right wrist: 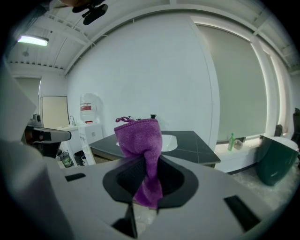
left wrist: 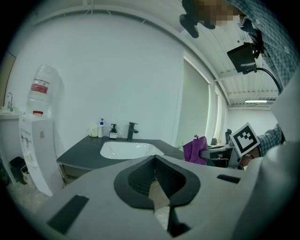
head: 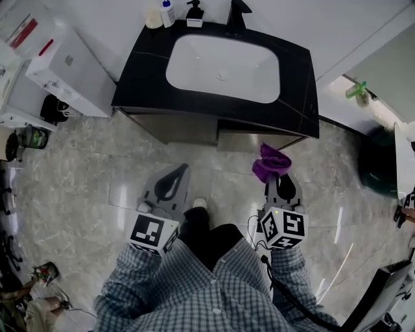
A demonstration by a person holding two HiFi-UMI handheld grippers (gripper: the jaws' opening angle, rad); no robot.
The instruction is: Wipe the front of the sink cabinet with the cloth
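The sink cabinet [head: 188, 127] has a black countertop [head: 142, 65] and a white basin [head: 224, 65], and its brown front faces me across the floor. My right gripper [head: 277, 175] is shut on a purple cloth [head: 271, 162], which stands bunched above the jaws just short of the cabinet front. The right gripper view shows the cloth [right wrist: 140, 140] pinched in the gripper [right wrist: 149, 161]. My left gripper [head: 180, 168] is shut and empty, lower left of the cloth and apart from the cabinet. In the left gripper view its tips [left wrist: 154, 157] meet, with the cloth [left wrist: 195, 150] off to the right.
A white water dispenser [head: 65, 65] stands left of the cabinet. Soap bottles [head: 167, 11] and a black faucet [head: 237, 14] sit at the back of the countertop. A dark green bin [head: 379, 162] is on the right. My shoe [head: 200, 203] is on the marble floor [head: 97, 168].
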